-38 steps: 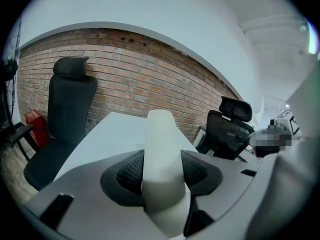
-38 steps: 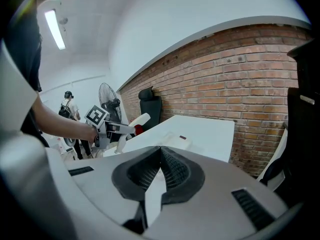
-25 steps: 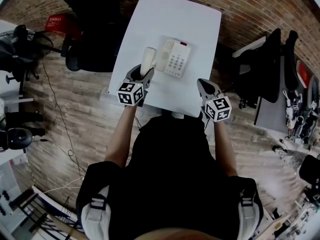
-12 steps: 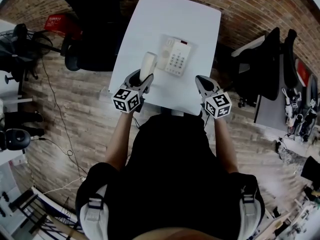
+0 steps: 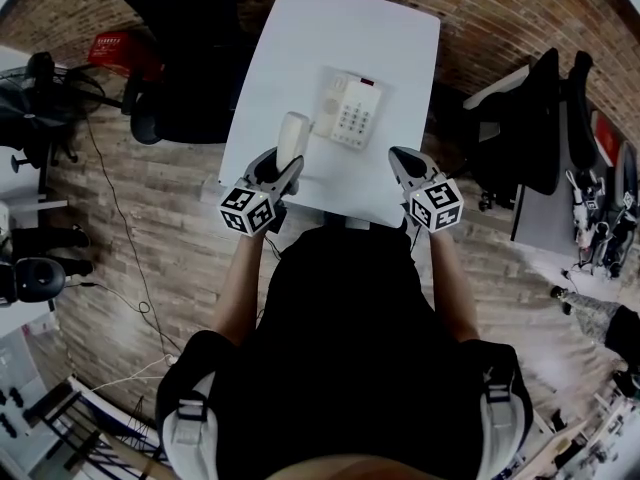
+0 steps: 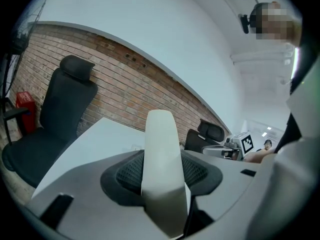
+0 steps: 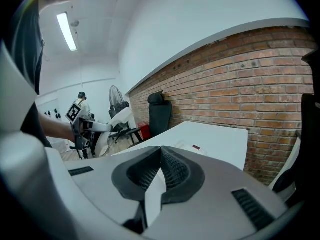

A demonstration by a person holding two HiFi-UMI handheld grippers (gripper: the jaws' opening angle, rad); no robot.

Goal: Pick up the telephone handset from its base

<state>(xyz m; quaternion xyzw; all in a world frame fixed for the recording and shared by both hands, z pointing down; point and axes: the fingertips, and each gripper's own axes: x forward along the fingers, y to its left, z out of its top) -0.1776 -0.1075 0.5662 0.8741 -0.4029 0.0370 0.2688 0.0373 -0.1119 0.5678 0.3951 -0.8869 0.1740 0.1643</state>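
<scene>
Between the jaws of our left gripper [image 5: 281, 165] sits the telephone handset [image 5: 291, 136], a cream bar clamped by its near end with the rest of its length sticking out ahead of the jaws. The left gripper view shows the dark ribbed pads pressed against both of its flanks, with the jaws held wide by the width of the bar. It is off its cradle. From the head view it lies over the near left part of the white table [image 5: 340, 28], just left of the telephone base [image 5: 350, 110] and not touching it.

We judge the handset to be a light, stiff shell of smooth plastic: it will not bend or crush under the pads, but it could slide or swivel in them. With the grip this close to one end, the free end can sag or twist if we swing it. A hold nearer the middle of the bar, on its flat sides, would carry it more steadily. We can make out no cord, so we cannot say whether one will pull against us.

Our right gripper [image 5: 398, 155] hovers at the table's near edge, below the base and to its right, with its jaws pressed together on nothing. A black office chair [image 5: 185, 58] stands against the table's left side.
</scene>
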